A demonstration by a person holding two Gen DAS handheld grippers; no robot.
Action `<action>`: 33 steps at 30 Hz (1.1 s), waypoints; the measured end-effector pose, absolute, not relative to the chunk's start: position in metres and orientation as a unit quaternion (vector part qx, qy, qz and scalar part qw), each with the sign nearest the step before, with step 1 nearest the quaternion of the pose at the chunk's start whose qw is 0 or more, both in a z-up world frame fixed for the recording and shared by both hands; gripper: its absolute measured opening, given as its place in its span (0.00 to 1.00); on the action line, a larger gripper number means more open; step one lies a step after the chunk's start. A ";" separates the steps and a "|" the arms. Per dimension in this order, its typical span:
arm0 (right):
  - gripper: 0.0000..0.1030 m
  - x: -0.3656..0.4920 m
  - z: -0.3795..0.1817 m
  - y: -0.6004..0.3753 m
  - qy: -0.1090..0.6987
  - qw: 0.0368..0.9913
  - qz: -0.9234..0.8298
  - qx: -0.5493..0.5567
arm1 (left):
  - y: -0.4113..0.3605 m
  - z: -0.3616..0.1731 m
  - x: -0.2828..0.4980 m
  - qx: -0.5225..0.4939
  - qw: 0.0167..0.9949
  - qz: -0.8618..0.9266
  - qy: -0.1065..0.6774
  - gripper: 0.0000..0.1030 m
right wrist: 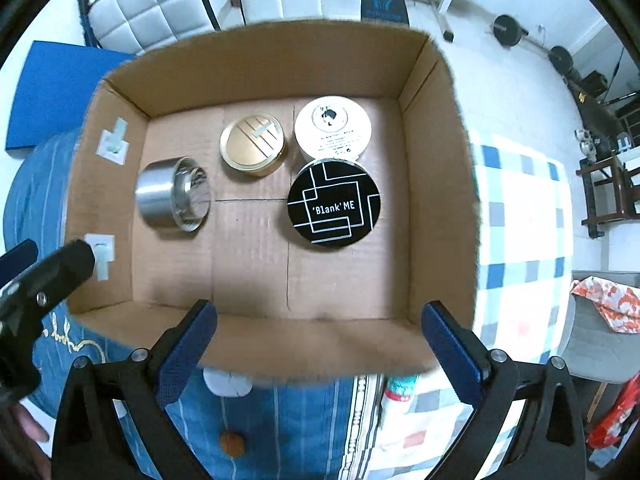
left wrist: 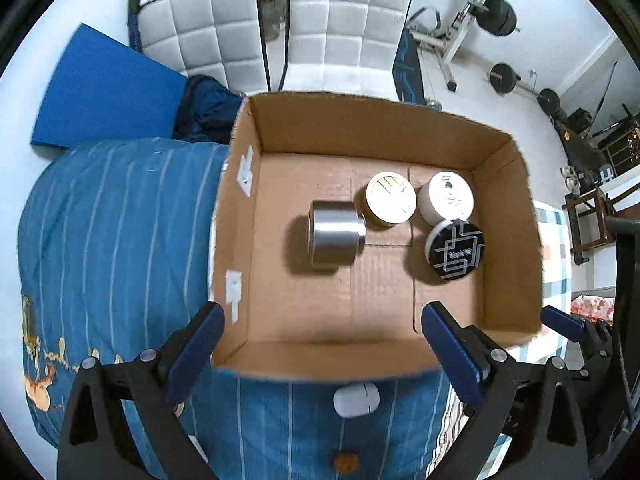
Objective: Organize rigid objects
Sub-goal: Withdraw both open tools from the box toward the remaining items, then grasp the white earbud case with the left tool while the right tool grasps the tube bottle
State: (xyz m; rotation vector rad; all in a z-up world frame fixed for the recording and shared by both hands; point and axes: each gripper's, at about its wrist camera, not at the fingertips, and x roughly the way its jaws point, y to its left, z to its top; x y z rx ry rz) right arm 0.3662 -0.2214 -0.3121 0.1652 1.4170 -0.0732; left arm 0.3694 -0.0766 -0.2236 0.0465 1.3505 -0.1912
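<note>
A bed (left wrist: 120, 240) with a blue striped quilt carries the cardboard box (right wrist: 440, 200); white chairs (left wrist: 320, 20) stand beyond the box. Both the left claw (left wrist: 320, 344) and right claw (right wrist: 318, 340) gape wide and empty over the box's near wall. Inside the box, the steel tin (right wrist: 172, 196) lies on its side, axis left-right, left of the upright black-lidded tin (right wrist: 334, 204), gold tin (right wrist: 252, 144) and white jar (right wrist: 332, 126).

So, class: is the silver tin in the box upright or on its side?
On its side. The silver tin lies in the box with its curved wall up and its round end facing sideways; the other three tins show flat lids.
</note>
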 end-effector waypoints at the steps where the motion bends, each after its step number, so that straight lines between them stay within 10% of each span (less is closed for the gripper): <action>1: 1.00 0.360 -0.305 -0.220 0.644 0.761 -0.035 0.076 | -0.075 -0.218 0.364 0.021 0.780 -0.089 0.619 0.98; 16: 1.00 0.267 -0.235 -0.241 0.586 0.803 -0.039 0.099 | -0.084 -0.163 0.276 0.035 0.810 -0.117 0.574 0.98; 33: 0.93 0.244 -0.436 -0.320 0.699 0.680 -0.082 0.205 | -0.143 -0.363 0.258 0.197 0.694 -0.122 0.682 0.97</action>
